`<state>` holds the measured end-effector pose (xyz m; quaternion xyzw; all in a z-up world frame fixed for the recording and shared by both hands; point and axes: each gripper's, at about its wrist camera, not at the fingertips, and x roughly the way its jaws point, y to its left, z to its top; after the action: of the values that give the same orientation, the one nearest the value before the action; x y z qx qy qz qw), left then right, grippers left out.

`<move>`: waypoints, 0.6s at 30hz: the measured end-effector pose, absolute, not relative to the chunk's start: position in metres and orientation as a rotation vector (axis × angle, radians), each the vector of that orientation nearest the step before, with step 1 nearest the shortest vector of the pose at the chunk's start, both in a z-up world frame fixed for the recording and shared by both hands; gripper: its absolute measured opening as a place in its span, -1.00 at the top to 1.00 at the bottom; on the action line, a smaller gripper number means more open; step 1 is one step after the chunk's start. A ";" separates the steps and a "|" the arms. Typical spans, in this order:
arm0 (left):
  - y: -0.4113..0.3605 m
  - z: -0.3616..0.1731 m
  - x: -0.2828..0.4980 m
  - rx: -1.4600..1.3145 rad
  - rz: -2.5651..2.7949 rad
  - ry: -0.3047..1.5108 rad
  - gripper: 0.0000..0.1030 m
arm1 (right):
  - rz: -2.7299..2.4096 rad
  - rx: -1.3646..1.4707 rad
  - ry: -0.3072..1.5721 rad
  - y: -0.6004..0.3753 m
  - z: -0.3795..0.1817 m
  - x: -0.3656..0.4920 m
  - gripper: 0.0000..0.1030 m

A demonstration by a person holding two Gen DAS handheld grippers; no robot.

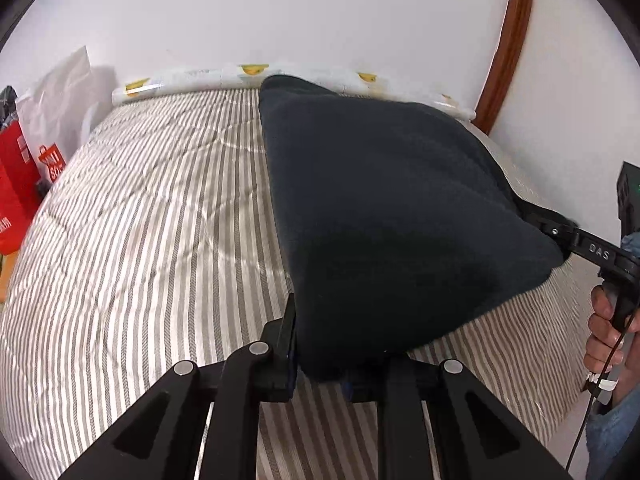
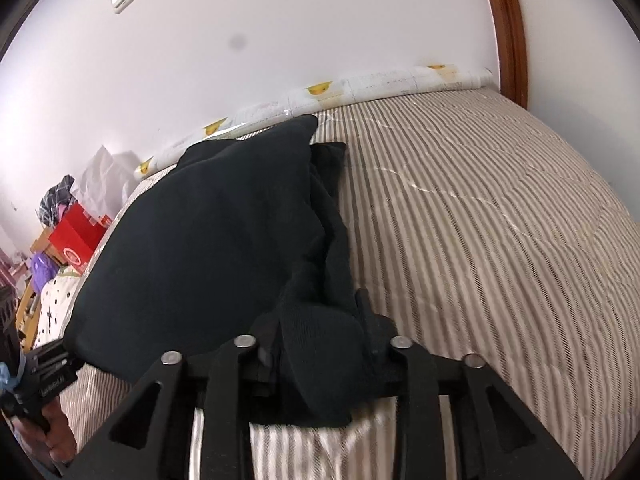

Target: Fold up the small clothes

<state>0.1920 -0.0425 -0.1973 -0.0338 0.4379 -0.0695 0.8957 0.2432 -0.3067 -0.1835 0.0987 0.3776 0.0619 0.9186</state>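
A fold is under way on the striped bed [image 1: 140, 216]: the dark garment [image 1: 384, 208] is lifted by its near edge, its far end by the rolled duck-print cloth [image 1: 192, 80] at the wall.

On the left, the left gripper [image 1: 320, 344] has its jaws nearly together, clamped on the garment's near left corner; the cloth drapes over and hides the right fingertip.

The garment's long axis runs from the near edge away toward the wall, its narrower far end pointing at the roll. The held near edge spans between the two grippers, and a second dark layer shows along its right side in the right wrist view.

On the right, the right gripper [image 2: 316, 328] has its jaws partly apart with bunched fabric between them; whether they press it I cannot tell.

Judging by this, the next move calls for carrying both corners forward together, level, to lay the near edge onto the far end.
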 end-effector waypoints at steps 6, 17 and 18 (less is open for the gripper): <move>-0.037 -0.176 0.165 -0.058 -0.192 0.888 0.60 | 0.041 0.095 0.654 -0.307 -0.147 0.216 0.30; -0.046 -0.150 0.189 -0.044 -0.174 0.804 0.51 | 0.052 0.035 0.743 -0.286 -0.188 0.230 0.35; -0.045 -0.154 0.197 -0.044 -0.164 0.815 0.51 | 0.058 0.028 0.765 -0.288 -0.183 0.231 0.35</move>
<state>0.1968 -0.0449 -0.1540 -0.0216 0.3958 -0.0799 0.9146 0.2309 -0.2877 -0.1832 0.0138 0.3731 0.0283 0.9273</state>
